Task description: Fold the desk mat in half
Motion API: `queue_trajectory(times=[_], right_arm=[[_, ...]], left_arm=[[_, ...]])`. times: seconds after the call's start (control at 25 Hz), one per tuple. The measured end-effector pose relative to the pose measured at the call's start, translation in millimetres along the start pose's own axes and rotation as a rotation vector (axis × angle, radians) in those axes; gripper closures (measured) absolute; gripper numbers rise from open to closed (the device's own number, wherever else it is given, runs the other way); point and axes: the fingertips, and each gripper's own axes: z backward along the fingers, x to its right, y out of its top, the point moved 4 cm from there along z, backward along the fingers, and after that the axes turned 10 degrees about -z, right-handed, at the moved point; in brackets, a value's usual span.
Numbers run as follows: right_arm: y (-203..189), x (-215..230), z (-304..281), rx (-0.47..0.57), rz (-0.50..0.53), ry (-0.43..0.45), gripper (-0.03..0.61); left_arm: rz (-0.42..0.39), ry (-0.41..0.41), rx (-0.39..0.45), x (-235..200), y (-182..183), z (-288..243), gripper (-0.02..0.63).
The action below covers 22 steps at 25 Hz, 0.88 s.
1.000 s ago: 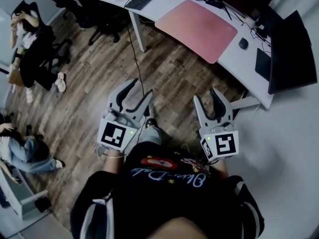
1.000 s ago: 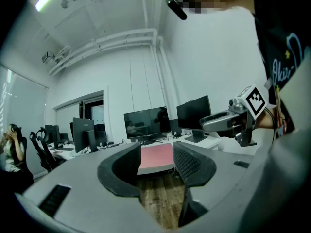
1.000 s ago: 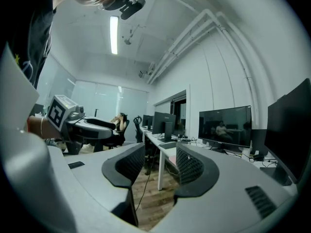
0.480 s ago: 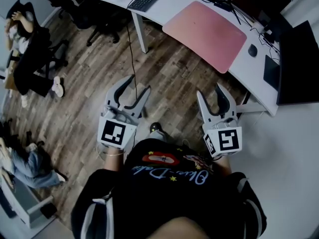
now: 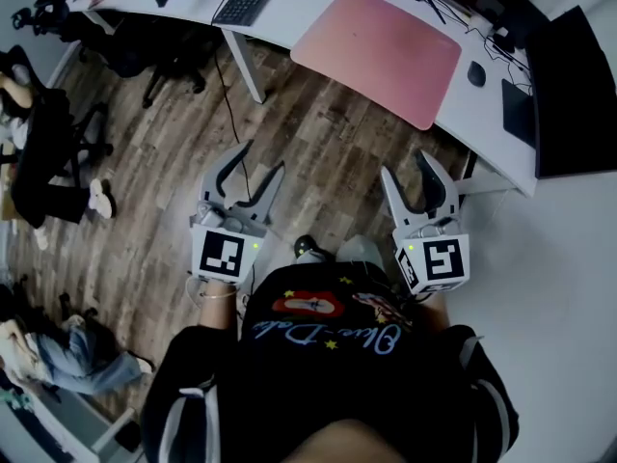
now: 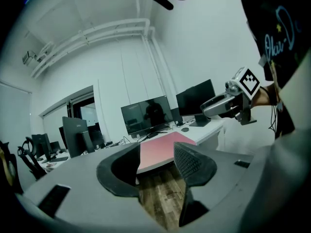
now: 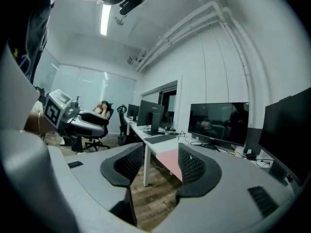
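At the top centre of the head view, the mat [image 5: 378, 54] lies flat on the desk [image 5: 461, 114]. Lower in the frame, the left gripper [image 5: 262, 158] is released and empty; the jaws of the right gripper [image 5: 405, 166] are opening, also empty.

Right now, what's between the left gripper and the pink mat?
Just bare wooden floor. The head view shows it between the open left gripper and the pink desk mat up on the desk.
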Motion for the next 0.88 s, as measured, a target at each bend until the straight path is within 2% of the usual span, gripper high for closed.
queue_trajectory(times=[0.32, 0.6, 0.88], right_arm=[[-15, 41, -11, -0.042, -0.008, -0.09, 0.383], [-19, 91, -50, -0.048, 0.015, -0.126, 0.382], [-21, 142, -95, -0.096, 0.026, -0.123, 0.379]], left_arm=[[-0.036, -0.071, -0.025, 2, -13, -56, 0.422], [-0.157, -0.106, -0.095, -6, -24, -121, 0.419], [-0.231, -0.136, -0.169, -10, -37, -189, 0.407]])
